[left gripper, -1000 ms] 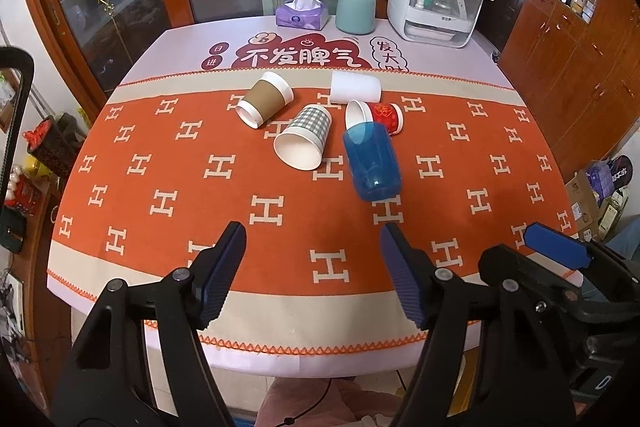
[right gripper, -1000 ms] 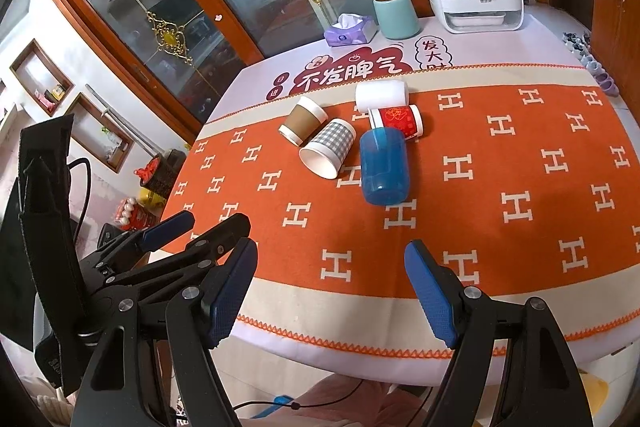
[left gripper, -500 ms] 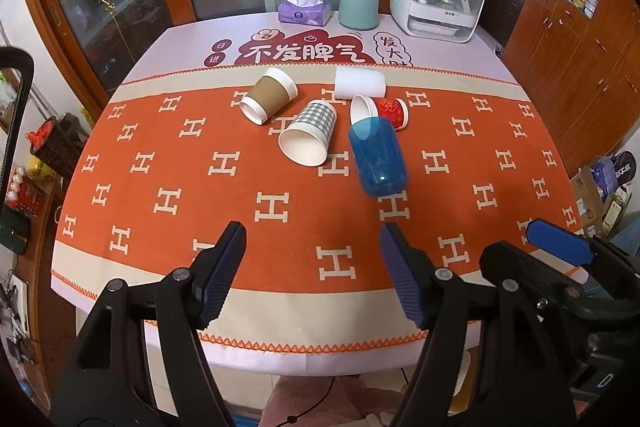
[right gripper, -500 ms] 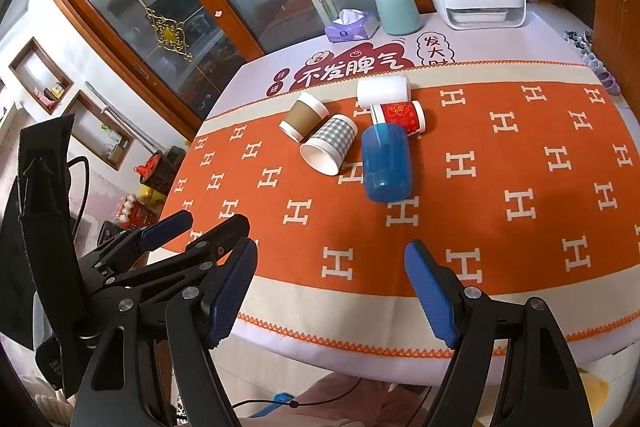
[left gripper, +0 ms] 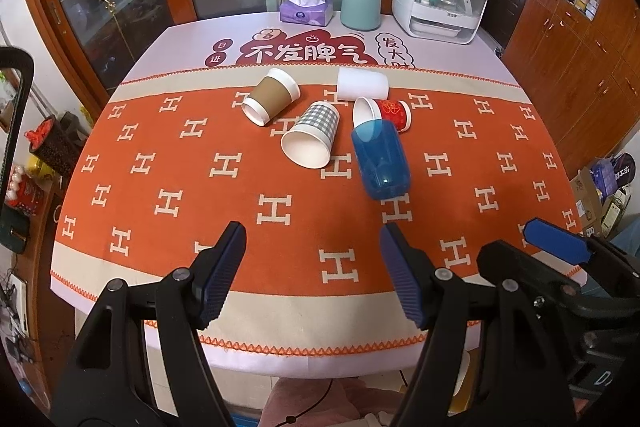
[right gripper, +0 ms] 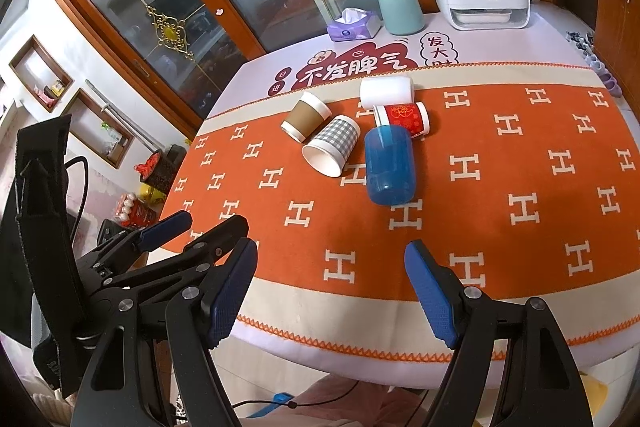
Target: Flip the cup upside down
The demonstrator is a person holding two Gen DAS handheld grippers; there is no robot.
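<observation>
Several cups lie on their sides mid-table: a blue plastic cup (left gripper: 381, 163) (right gripper: 389, 167), a grey checked paper cup (left gripper: 311, 141) (right gripper: 331, 146), a brown paper cup (left gripper: 271, 101) (right gripper: 306, 115), a red paper cup (left gripper: 383, 113) (right gripper: 402, 119) and a white cup (left gripper: 362, 84) (right gripper: 386, 91). My left gripper (left gripper: 312, 267) is open and empty over the near table edge. My right gripper (right gripper: 330, 287) is open and empty there too. The right gripper also shows in the left wrist view (left gripper: 556, 247), the left one in the right wrist view (right gripper: 168, 227).
The orange patterned cloth (left gripper: 200, 187) covers the table. At the far edge stand a purple tissue box (left gripper: 306, 9), a teal canister (left gripper: 360, 5) and a white appliance (left gripper: 440, 7). Glass doors are behind, wooden cabinets on the right, clutter on the floor at left.
Both grippers have edged a little toward the table; the cups look slightly nearer. Nothing on the table has moved, and both grippers stay open.
</observation>
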